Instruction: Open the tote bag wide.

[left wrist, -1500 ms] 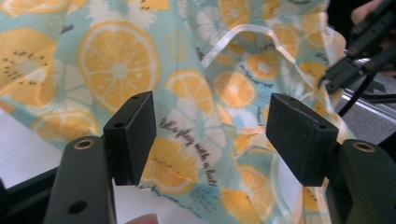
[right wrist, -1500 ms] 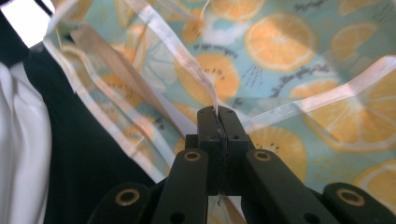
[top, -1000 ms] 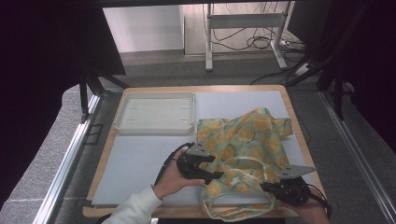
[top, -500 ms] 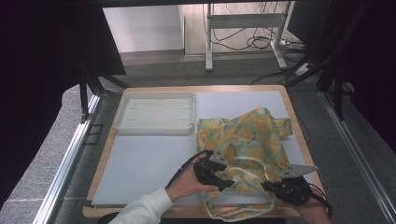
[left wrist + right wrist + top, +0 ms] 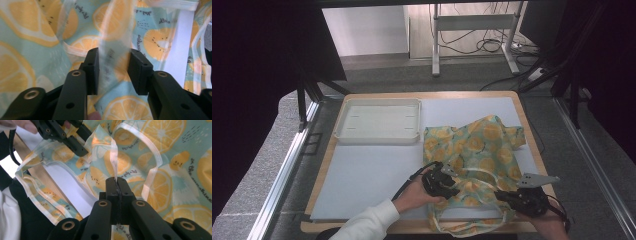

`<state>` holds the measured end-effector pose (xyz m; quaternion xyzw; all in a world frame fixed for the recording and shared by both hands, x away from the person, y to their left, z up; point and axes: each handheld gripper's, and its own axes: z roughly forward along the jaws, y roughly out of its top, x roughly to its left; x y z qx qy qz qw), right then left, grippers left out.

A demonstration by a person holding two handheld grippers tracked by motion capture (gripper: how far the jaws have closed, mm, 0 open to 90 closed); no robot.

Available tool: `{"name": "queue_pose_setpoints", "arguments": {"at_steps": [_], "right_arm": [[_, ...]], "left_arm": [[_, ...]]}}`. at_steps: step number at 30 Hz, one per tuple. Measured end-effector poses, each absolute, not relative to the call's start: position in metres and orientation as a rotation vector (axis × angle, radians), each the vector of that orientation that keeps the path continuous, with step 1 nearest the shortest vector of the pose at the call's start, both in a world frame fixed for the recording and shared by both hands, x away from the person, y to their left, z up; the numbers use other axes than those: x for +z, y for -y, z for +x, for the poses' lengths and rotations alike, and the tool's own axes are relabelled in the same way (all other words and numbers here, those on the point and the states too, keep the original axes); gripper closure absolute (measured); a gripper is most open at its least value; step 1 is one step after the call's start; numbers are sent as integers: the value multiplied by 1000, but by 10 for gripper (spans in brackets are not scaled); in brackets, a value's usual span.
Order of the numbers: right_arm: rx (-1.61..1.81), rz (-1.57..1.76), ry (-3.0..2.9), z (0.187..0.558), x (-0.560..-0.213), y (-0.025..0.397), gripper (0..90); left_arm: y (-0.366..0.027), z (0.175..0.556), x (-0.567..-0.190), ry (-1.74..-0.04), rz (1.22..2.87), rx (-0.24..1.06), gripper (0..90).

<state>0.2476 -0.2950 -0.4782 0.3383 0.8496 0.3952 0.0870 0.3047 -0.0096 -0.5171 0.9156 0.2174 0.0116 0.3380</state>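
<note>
Down at the bench's [image 5: 377,170] near right, the lemon-print cloth [image 5: 477,150] lies crumpled. Its raised fold stands between the left gripper's [image 5: 113,71] parted jaws; the right gripper [image 5: 116,187] pinches its white edging tight. The cloth's near edge is cut off from view.

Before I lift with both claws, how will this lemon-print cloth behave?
Probably floppy: the lemon-print cloth lies rumpled and folds where the right claw pinches it. Likely light and thin, since a fold looks translucent between the left claw's open jaws. Its loose white-edged strap loops may dangle.
</note>
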Motion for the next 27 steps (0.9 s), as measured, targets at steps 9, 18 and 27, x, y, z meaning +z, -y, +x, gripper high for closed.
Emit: {"name": "queue_pose_setpoints", "arguments": {"at_steps": [9, 18, 27], "right_arm": [[1168, 1004, -2530, 249, -479, 292, 889], [1173, 1009, -2514, 248, -477, 295, 888], [1177, 1008, -2503, 249, -476, 296, 888]], "left_arm": [[20, 304, -518, -553, 2391, 35, 530], [21, 306, -517, -538, 2388, 16, 831], [17, 306, -514, -534, 2363, 2, 897]]}}
